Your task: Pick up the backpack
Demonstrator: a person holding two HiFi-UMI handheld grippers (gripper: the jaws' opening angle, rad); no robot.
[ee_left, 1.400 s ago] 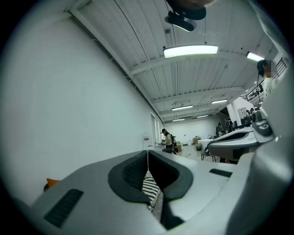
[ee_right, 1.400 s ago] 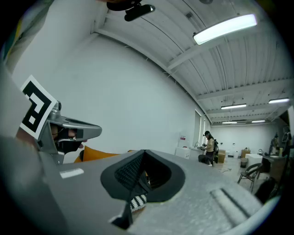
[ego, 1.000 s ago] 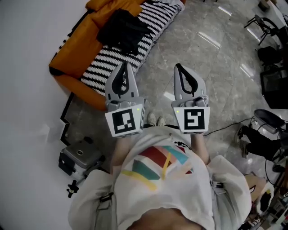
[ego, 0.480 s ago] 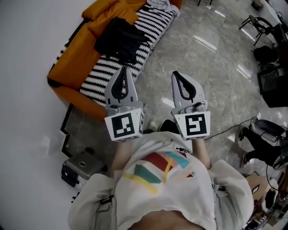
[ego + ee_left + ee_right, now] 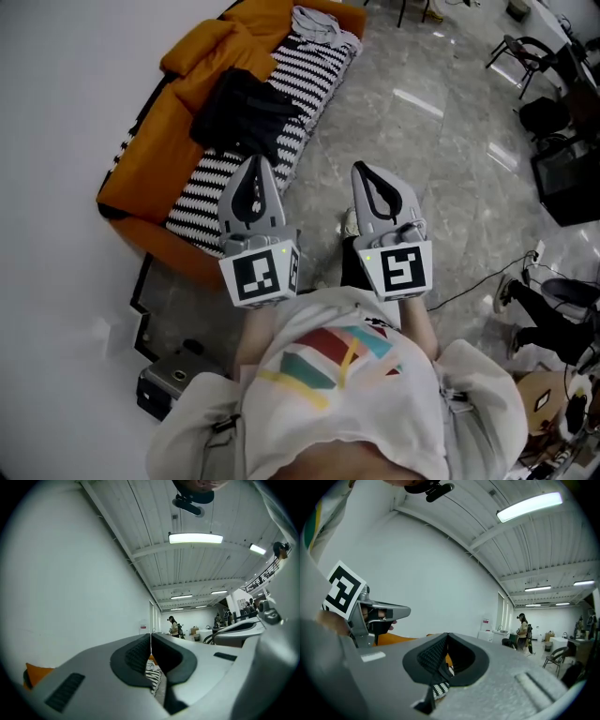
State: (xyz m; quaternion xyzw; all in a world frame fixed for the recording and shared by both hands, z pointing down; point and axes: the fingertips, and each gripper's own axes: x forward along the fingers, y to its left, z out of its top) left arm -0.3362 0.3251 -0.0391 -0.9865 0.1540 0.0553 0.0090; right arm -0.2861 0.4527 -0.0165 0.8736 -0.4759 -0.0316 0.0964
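the black backpack [image 5: 242,111] lies mid-length on the striped cover [image 5: 314,70] of the orange sofa [image 5: 141,159]. its long axis seems to run across the seat, from backrest to front edge, though the dark shape hides which end is the top. both grippers are held level, side by side, pointing towards the sofa. the left gripper [image 5: 253,164] and the right gripper [image 5: 362,171] have their jaws pressed together on nothing, well short of the pack. a grey garment [image 5: 319,23] lies at the sofa's far end, and a black box [image 5: 173,382] sits on the floor.
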